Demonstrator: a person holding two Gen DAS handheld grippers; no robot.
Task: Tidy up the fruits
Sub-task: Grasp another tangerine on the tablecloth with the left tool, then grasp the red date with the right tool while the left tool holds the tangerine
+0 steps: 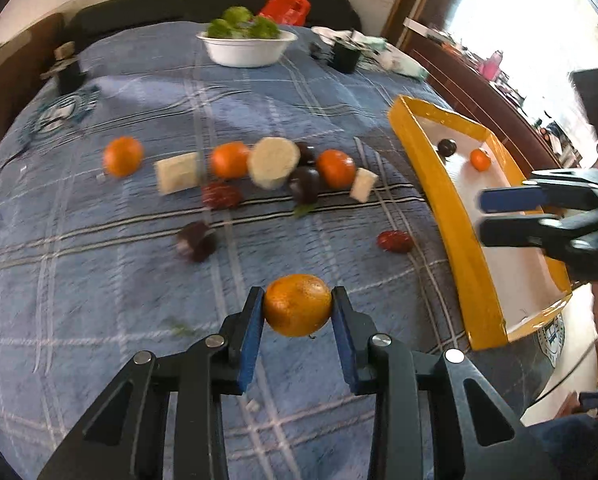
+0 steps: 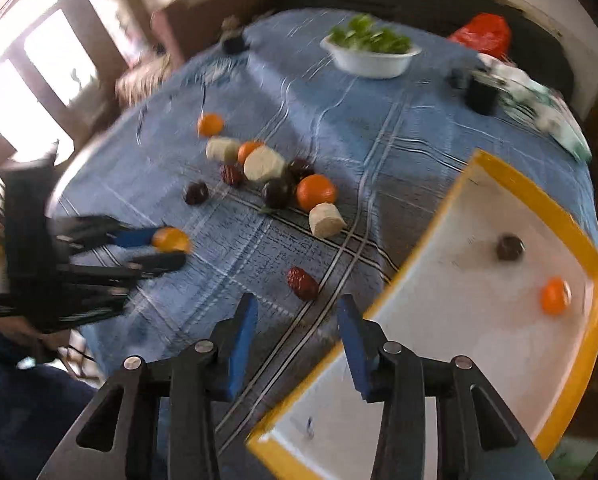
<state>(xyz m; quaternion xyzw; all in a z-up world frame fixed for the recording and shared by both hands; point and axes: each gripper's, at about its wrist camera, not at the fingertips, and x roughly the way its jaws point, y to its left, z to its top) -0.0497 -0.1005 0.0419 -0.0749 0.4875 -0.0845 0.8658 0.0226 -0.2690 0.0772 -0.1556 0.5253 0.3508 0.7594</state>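
My left gripper is shut on an orange tangerine and holds it above the blue checked cloth; it also shows in the right wrist view. My right gripper is open and empty, at the near left edge of the yellow-rimmed white tray; it shows at the right of the left wrist view. The tray holds a tangerine and a dark plum. A red date lies just ahead of my right gripper.
More tangerines, dark plums, red dates and pale cut chunks lie scattered mid-cloth. A white bowl of greens, a black cup and a red bag stand at the far end.
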